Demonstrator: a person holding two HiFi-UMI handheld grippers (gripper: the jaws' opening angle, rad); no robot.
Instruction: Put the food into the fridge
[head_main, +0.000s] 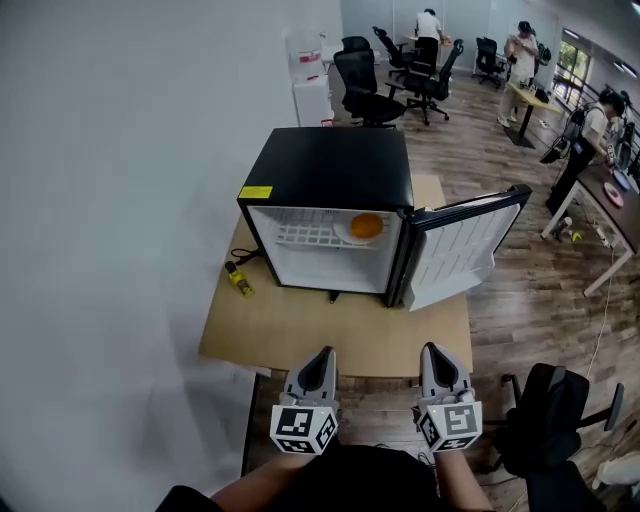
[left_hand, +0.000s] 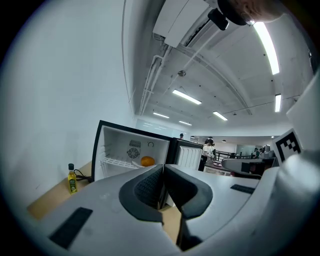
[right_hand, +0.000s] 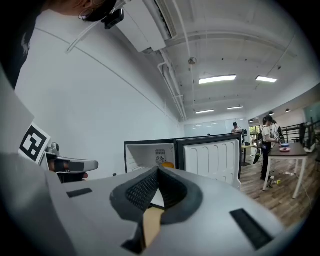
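A small black fridge (head_main: 330, 170) stands on the wooden table (head_main: 300, 330) with its door (head_main: 455, 250) swung open to the right. On the wire shelf inside rests a white plate (head_main: 352, 234) with an orange food item (head_main: 366, 225); that orange food (left_hand: 147, 161) also shows in the left gripper view. My left gripper (head_main: 320, 362) and right gripper (head_main: 434, 354) hover side by side above the table's near edge, well short of the fridge. Both are shut with nothing between the jaws.
A small yellow bottle (head_main: 238, 278) lies on the table left of the fridge, beside a black cable. The white wall is on the left. Office chairs (head_main: 365, 85), desks and several people stand in the background on the wood floor. A black chair (head_main: 555, 420) is at my right.
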